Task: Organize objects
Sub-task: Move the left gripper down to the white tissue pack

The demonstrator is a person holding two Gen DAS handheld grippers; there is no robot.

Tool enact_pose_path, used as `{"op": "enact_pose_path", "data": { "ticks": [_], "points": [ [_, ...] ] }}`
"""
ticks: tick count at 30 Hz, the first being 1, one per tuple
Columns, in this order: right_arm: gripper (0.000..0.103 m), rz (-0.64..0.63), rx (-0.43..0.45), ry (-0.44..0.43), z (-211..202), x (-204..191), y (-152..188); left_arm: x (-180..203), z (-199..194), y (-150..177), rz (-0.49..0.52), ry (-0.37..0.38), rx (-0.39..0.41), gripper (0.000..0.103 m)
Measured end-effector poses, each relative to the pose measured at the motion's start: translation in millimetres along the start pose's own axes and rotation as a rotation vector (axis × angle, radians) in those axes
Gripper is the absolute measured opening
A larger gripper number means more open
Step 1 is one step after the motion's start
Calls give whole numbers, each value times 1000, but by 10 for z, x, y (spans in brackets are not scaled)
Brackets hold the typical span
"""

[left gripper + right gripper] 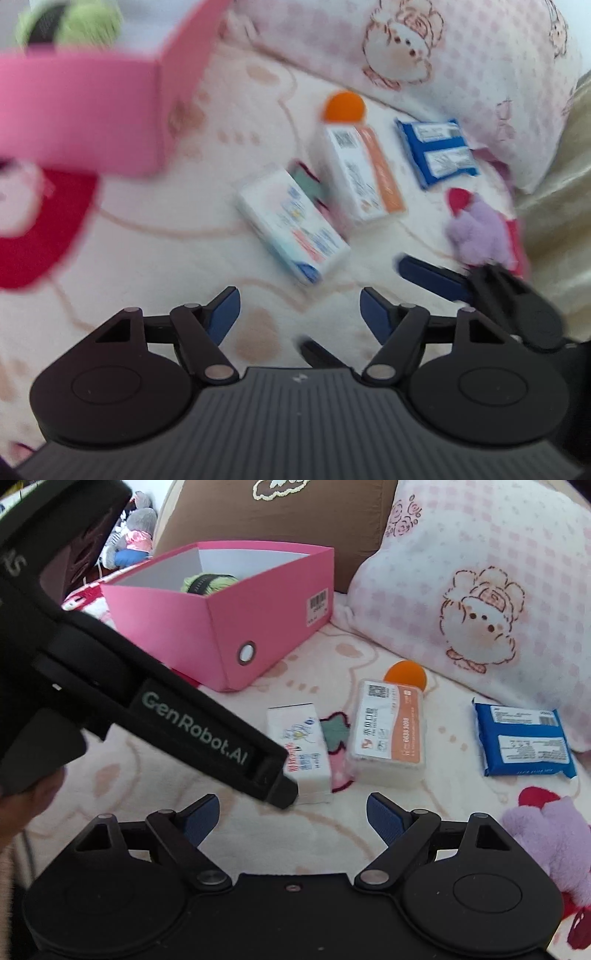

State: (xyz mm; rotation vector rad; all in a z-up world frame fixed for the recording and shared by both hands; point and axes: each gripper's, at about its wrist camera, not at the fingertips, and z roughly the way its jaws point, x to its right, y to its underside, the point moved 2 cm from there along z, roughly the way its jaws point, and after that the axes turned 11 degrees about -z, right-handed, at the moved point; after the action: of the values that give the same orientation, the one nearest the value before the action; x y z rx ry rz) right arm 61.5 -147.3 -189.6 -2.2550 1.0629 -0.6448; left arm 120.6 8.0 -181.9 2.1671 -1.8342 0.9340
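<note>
A pink open box (229, 620) stands on the bed with a green and black thing (208, 581) inside; it also shows in the left wrist view (85, 114). On the blanket lie a white tissue pack (301, 749) (291, 225), a white and orange box (388, 731) (360, 173), an orange ball (406, 674) (344, 107), a blue packet (524, 738) (436, 151) and a purple plush toy (554, 838) (476, 229). My left gripper (299, 314) is open and empty above the blanket, short of the tissue pack. My right gripper (291, 818) is open and empty.
A pink checked pillow (480, 590) lies at the back right and a brown cushion (280, 513) behind the box. The left gripper's black body (147, 709) crosses the right wrist view at the left. The right gripper's blue fingers (432, 277) show at right in the left wrist view.
</note>
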Motion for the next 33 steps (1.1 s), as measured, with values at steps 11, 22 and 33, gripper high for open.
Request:
{"op": "enact_pose_path", "data": {
  "ticks": [11, 22, 33],
  "points": [
    [82, -74, 13, 76, 125, -97, -8, -24, 53, -108, -19, 8, 52, 52],
    [55, 9, -3, -3, 240, 32, 8, -28, 128, -140, -92, 171, -9, 31],
    [52, 35, -8, -9, 87, 139, 91, 127, 113, -42, 2, 172, -15, 30]
  ]
}}
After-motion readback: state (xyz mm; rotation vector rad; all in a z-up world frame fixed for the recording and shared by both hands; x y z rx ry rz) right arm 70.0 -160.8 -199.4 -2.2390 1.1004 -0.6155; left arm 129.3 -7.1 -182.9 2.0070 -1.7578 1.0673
